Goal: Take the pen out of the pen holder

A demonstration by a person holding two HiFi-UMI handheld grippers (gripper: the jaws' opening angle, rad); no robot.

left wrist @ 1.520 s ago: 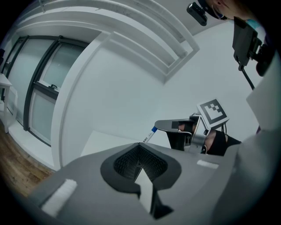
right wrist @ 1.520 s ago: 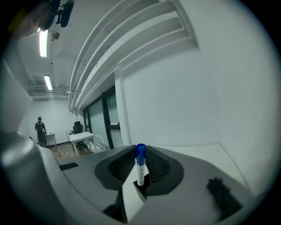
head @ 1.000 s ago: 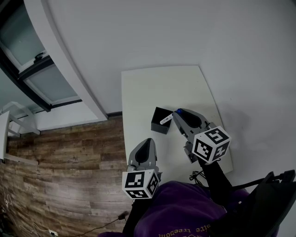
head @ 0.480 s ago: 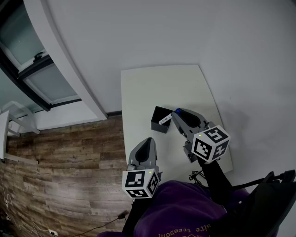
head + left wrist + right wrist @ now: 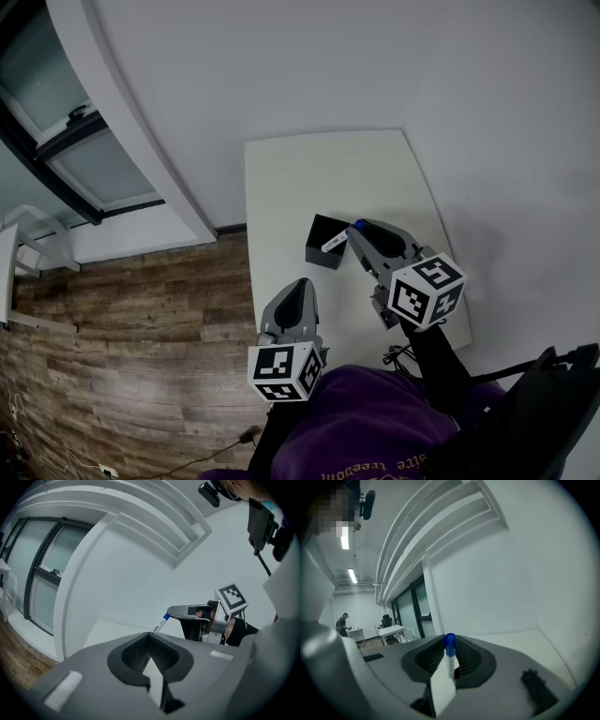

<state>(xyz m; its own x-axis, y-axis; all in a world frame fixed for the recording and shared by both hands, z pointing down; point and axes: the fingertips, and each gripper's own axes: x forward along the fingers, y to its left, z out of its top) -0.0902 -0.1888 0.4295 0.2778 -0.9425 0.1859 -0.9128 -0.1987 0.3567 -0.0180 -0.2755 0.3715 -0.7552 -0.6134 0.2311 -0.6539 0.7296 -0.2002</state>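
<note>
The person wears a purple top point(image 5: 375, 422) with a line of yellowish lettering across its front. What looks like a dark sleeve point(image 5: 437, 364) comes out of the top's right side. The left claw point(image 5: 298, 286) and the right claw point(image 5: 357, 229) are smooth grey plastic shells, rounded and tapering, with dark ribbed lining inside the jaws. At the end nearest the top, each carries a white cube point(image 5: 284, 372) printed with black square markers. Thin black cables point(image 5: 401, 356) loop just above the top.

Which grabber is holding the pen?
The right gripper: the blue-capped pen is pinched between its jaws. The left gripper holds nothing.
</note>
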